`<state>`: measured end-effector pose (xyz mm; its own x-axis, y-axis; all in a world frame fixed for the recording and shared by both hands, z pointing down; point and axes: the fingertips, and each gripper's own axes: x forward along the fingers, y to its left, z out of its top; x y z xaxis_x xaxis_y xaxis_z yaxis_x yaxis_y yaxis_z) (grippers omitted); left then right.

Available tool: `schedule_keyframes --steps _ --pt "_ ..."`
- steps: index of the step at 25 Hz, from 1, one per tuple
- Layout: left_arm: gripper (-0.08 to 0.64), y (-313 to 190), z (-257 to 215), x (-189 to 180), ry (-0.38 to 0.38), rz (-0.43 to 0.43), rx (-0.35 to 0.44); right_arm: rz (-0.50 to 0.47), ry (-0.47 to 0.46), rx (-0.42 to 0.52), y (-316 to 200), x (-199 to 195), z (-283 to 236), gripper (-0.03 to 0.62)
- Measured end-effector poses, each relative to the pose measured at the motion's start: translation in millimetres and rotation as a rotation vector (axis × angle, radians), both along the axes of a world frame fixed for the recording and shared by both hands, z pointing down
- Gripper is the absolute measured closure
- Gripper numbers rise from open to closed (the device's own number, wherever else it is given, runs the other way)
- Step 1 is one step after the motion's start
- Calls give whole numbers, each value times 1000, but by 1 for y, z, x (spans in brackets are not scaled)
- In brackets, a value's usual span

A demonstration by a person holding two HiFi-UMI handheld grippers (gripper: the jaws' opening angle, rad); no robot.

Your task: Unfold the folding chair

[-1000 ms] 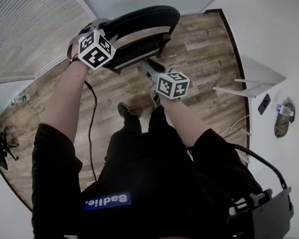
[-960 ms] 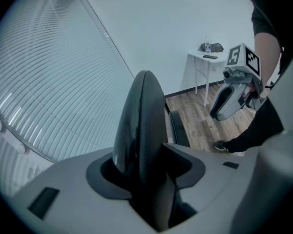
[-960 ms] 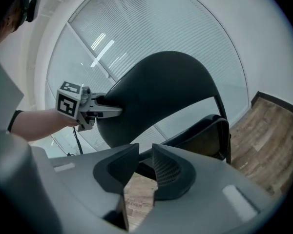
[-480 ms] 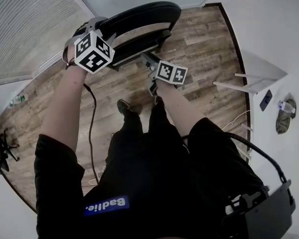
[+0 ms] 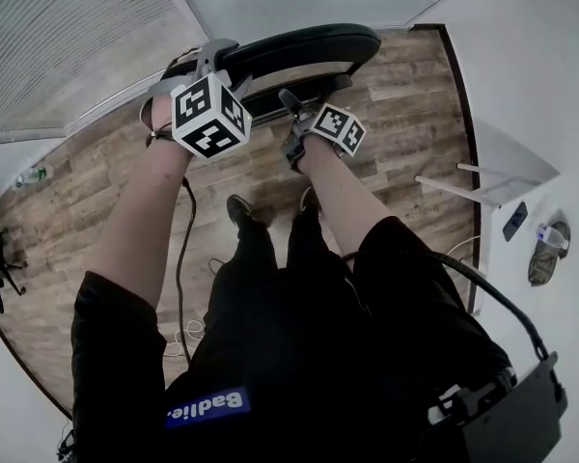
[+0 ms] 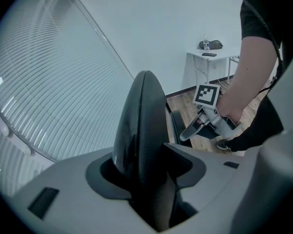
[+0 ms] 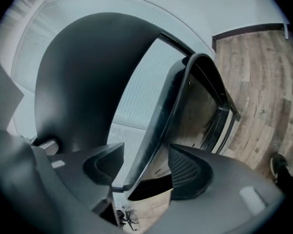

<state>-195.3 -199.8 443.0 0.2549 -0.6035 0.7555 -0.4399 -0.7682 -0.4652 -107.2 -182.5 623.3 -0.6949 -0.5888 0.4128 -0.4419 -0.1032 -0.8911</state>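
The black folding chair stands folded against the wall, its curved backrest (image 5: pixel 304 41) at the top of the head view. My left gripper (image 5: pixel 205 66) is shut on the backrest's left end. In the left gripper view the backrest (image 6: pixel 141 111) fills the gap between the jaws of the left gripper (image 6: pixel 147 167). My right gripper (image 5: pixel 289 102) reaches to the seat just below the backrest. In the right gripper view the seat's thin edge (image 7: pixel 168 116) runs between the jaws of the right gripper (image 7: pixel 141 165), which are opening, with a gap showing beside the edge.
The person's shoes (image 5: pixel 239 208) stand on the wood floor just short of the chair. A black cable (image 5: pixel 180 258) trails on the floor at left. A white table (image 5: pixel 482 177) with a phone (image 5: pixel 512 201) and a bottle (image 5: pixel 550 231) stands at right.
My right gripper has moved forward to the chair's seat, rolled, and its jaws have spread. My left gripper has kept its hold on the backrest.
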Motion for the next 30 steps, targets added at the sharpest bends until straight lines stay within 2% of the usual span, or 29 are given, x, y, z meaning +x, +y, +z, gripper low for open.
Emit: schedule_keyframes --steps 6,11,20,30 --pt "359 9 1 2 0 14 4 42 21 -63 -14 -15 19 337" --pt "359 17 1 1 -3 13 8 35 62 -93 -13 -15 32 341" --pt "359 15 2 3 2 15 -7 28 0 -48 -1 -6 32 347" --pt "359 19 9 10 18 14 -44 32 -53 -67 41 20 41 379"
